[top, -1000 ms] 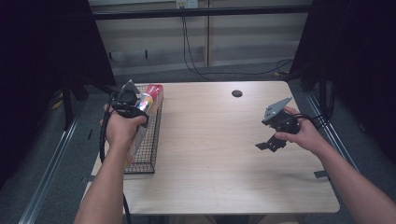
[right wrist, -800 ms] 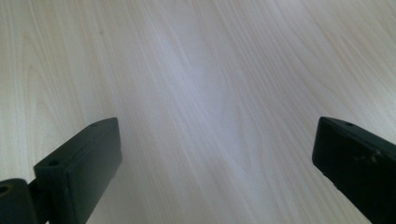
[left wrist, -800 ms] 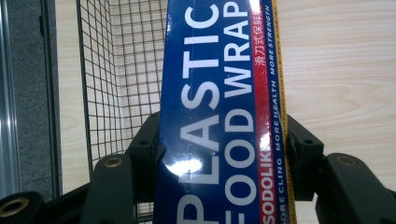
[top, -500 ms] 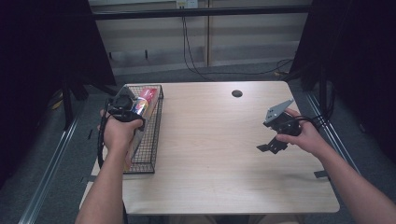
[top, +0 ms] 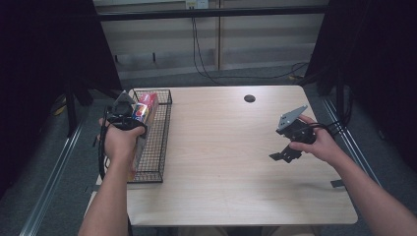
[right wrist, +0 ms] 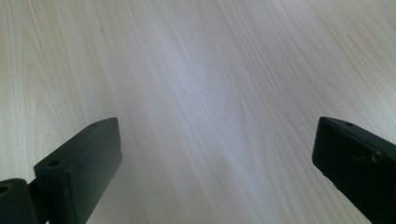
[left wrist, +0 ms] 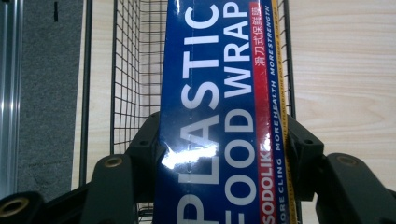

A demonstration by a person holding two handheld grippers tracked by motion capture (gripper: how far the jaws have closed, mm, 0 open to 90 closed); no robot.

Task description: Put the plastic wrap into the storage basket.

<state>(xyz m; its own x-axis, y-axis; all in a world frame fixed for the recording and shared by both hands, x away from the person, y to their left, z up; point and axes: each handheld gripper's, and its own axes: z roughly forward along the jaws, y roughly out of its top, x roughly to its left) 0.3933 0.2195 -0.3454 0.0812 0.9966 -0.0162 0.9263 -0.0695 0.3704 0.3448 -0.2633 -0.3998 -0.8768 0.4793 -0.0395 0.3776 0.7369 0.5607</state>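
Observation:
A long blue and red box of plastic food wrap runs along the black wire basket at the table's left. My left gripper is shut on the box, one jaw on each long side. From above, the left gripper sits over the basket, and the box's red end pokes out beyond it. My right gripper is open, its jaws wide apart over bare wood with nothing between them. In the high view the right gripper hangs low over the right part of the table.
The wooden table has a small dark round hole near its far edge. A grey floor and a metal rail lie left of the basket. Cables run down behind the table.
My left gripper has moved the food wrap box toward me and down into the basket. The right gripper has stayed in place.

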